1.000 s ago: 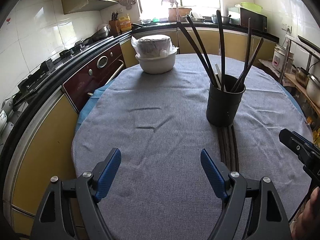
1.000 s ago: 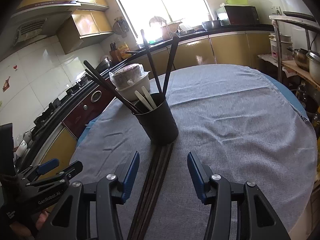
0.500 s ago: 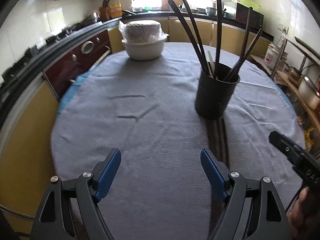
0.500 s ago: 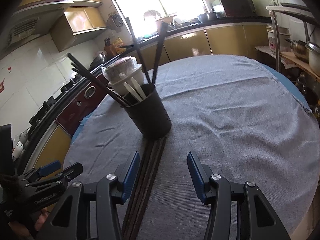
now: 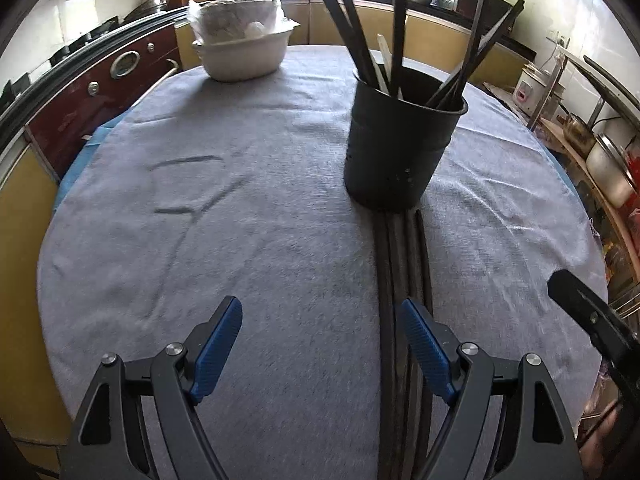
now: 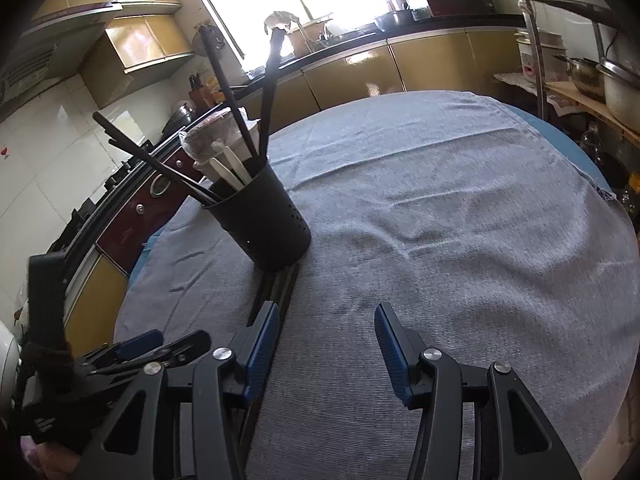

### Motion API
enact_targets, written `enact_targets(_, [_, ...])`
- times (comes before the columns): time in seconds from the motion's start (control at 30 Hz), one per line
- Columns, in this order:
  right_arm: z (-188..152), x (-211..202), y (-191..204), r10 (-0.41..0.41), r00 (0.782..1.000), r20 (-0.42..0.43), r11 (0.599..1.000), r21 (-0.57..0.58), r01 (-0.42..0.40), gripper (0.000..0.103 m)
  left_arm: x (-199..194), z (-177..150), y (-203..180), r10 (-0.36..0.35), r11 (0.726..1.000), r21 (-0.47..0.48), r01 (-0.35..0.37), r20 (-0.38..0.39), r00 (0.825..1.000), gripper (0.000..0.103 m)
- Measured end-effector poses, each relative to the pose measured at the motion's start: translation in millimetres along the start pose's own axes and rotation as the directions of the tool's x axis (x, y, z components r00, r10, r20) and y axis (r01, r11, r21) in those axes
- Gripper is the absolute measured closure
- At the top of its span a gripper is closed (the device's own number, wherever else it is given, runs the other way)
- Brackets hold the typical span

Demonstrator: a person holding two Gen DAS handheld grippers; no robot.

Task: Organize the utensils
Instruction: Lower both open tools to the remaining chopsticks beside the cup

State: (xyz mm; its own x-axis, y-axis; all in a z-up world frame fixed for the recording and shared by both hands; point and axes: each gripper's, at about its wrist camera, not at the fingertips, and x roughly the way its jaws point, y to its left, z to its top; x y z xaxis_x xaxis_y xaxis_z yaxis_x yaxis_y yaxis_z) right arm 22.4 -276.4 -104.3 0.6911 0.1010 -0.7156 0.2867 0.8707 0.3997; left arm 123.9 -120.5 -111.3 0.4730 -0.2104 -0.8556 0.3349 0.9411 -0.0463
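A black utensil holder (image 5: 400, 148) (image 6: 266, 220) stands on the grey tablecloth with several dark chopsticks (image 5: 348, 16) and pale utensils (image 6: 230, 168) sticking out. More dark chopsticks (image 5: 404, 264) (image 6: 276, 288) lie side by side on the cloth, running from the holder's base toward me. My left gripper (image 5: 320, 332) is open just left of the lying chopsticks, its right finger (image 5: 424, 344) over them, nothing between the pads. My right gripper (image 6: 326, 340) is open and empty, its left finger (image 6: 260, 344) above the same bundle. The left gripper (image 6: 156, 340) shows at the lower left in the right wrist view.
A white bowl (image 5: 244, 56) holding a plastic-wrapped dish sits at the far left of the round table (image 5: 120, 240). Kitchen counters and a stove (image 5: 100, 80) curve behind. A shelf with metal pots (image 6: 600, 76) stands at the right. Part of the right gripper (image 5: 592, 320) enters at the right.
Both grippers have come down and closer to the table; the holder and the lying chopsticks look larger. The left gripper tilted down more. Jaw openings are unchanged.
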Motion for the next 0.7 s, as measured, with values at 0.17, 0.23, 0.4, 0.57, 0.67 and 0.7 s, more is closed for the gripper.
enact_targets(0.17, [-0.6, 1.7, -1.6, 0.005, 1.0, -0.008, 1.0, 0.009, -0.005, 0.05, 20.9, 4.2, -6.1, 0.027, 1.0, 0.013, -0.026, -0.042, 0.999, 0.021])
enact_targets(0.23, [-0.6, 2.3, -0.9, 0.005, 1.0, -0.009, 1.0, 0.006, -0.005, 0.05, 26.2, 4.9, -7.4, 0.045, 0.999, 0.025, -0.044, -0.051, 0.998, 0.021])
enact_targets(0.4, [-0.3, 4.1, -0.5, 0.004, 1.0, -0.013, 1.0, 0.006, -0.004, 0.05, 39.0, 6.9, -8.2, 0.045, 0.998, 0.035, -0.043, -0.077, 0.996, 0.02])
enact_targets(0.57, [-0.2, 4.0, -1.2, 0.004, 1.0, -0.013, 1.0, 0.007, -0.004, 0.05, 38.3, 6.9, 0.0, 0.054, 0.998, 0.031, -0.052, -0.069, 0.996, 0.019])
enact_targets(0.67, [-0.1, 4.3, -1.0, 0.004, 1.0, -0.014, 1.0, 0.006, -0.004, 0.05, 35.7, 4.3, 8.4, 0.053, 0.999, 0.016, -0.051, -0.075, 0.996, 0.019])
enact_targets(0.7, [0.1, 4.8, -0.7, 0.005, 1.0, -0.016, 1.0, 0.006, -0.005, 0.05, 34.7, 3.3, 12.3, 0.053, 0.999, 0.012, -0.052, -0.076, 0.996, 0.019])
